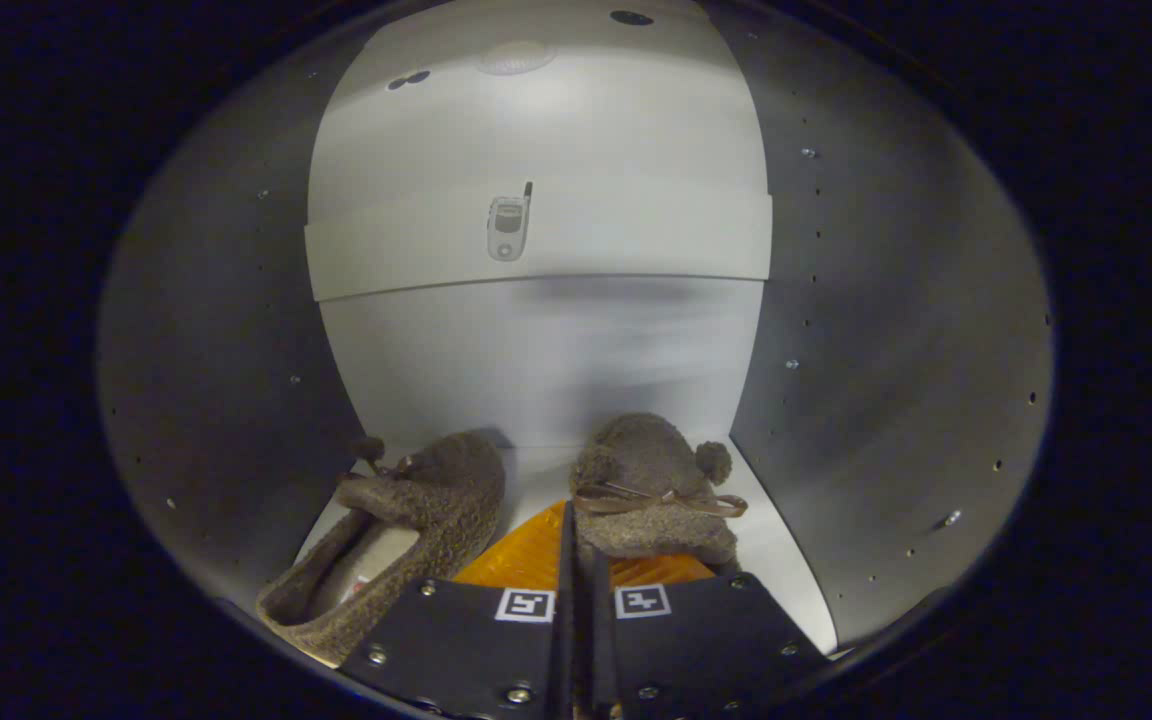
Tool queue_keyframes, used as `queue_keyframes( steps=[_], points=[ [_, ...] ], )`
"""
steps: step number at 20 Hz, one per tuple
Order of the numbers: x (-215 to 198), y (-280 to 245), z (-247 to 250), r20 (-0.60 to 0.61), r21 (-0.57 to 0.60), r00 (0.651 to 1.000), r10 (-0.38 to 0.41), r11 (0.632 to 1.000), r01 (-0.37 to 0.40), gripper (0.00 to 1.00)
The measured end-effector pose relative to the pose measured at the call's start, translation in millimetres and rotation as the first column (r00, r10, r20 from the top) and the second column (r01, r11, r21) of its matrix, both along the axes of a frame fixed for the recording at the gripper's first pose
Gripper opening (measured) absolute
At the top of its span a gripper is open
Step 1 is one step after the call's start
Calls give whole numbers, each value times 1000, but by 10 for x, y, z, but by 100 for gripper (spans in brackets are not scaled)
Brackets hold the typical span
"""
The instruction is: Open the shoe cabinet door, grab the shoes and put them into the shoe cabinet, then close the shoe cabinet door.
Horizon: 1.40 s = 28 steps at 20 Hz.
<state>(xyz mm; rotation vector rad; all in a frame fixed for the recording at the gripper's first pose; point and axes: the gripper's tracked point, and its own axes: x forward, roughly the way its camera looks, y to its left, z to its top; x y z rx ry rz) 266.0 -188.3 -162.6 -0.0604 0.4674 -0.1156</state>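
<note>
Both fuzzy brown bow-trimmed slippers sit inside the white shoe cabinet point(536, 350): the left slipper point(401, 530) just ahead and left of the black fingers point(581, 600), the right slipper point(651, 490) pressed against their tips. The fingers look clenched together, though whether they pinch its edge is unclear. Judging from this, only withdrawing and closing the door remains.
</note>
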Motion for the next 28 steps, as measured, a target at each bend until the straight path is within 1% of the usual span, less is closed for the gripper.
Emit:
queue_keyframes(
  steps=[6, 7, 10, 12, 14, 21, 28],
  points=[
    [30, -24, -63, -26, 7, 1000, -11, 1000, 11, 8],
    [12, -18, -65, -31, 9, 999, -11, 1000, 11, 11],
    [-25, -18, -58, -40, 4, 999, -17, 1000, 17, 12],
    [-59, -1, -62, -48, 1, 999, -18, 1000, 18, 20],
    [-108, 18, -48, -53, -5, 998, -19, 1000, 19, 21],
    [-382, 101, 96, -45, -34, 999, -26, 999, 24, 21],
    [-831, 300, 351, 6, -50, 1000, -23, 998, 24, 21]
  ],
)
